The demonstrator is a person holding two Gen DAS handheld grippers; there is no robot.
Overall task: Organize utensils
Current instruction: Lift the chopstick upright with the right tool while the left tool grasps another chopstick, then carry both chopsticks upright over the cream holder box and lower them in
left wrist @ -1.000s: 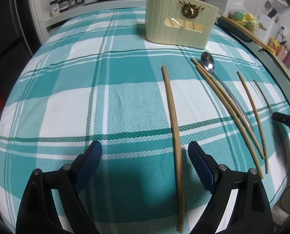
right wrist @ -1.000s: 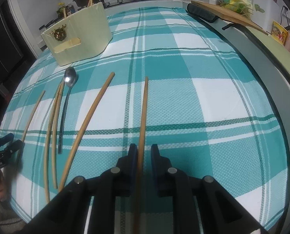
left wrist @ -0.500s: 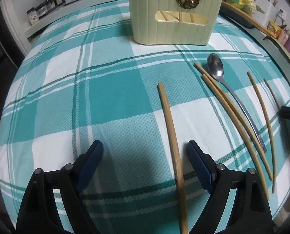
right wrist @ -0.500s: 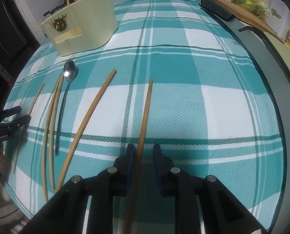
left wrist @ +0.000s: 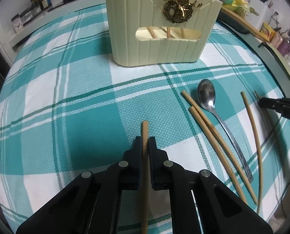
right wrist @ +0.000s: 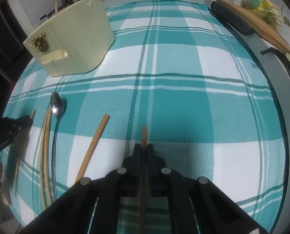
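Observation:
A cream utensil holder (left wrist: 160, 27) with a gold deer emblem stands on the teal plaid tablecloth and holds several chopsticks; it also shows in the right wrist view (right wrist: 72, 37). My left gripper (left wrist: 144, 141) is shut on a wooden chopstick (left wrist: 144, 130). My right gripper (right wrist: 143, 149) is shut on another wooden chopstick (right wrist: 144, 134). Between them lie a metal spoon (left wrist: 209, 99), a pair of chopsticks (left wrist: 205, 124) and a thinner one (left wrist: 252, 124). In the right wrist view, one loose chopstick (right wrist: 95, 142) lies just left of my right gripper.
The table's dark rim (right wrist: 281, 89) curves along the right. A wooden board (right wrist: 248, 21) and a dark roll (right wrist: 232, 19) sit beyond it. A stove and jars (left wrist: 37, 0) stand at the back counter.
My left gripper has moved forward toward the holder and closed on the chopstick that lay between its open jaws. My right gripper, still shut on its chopstick, has moved forward.

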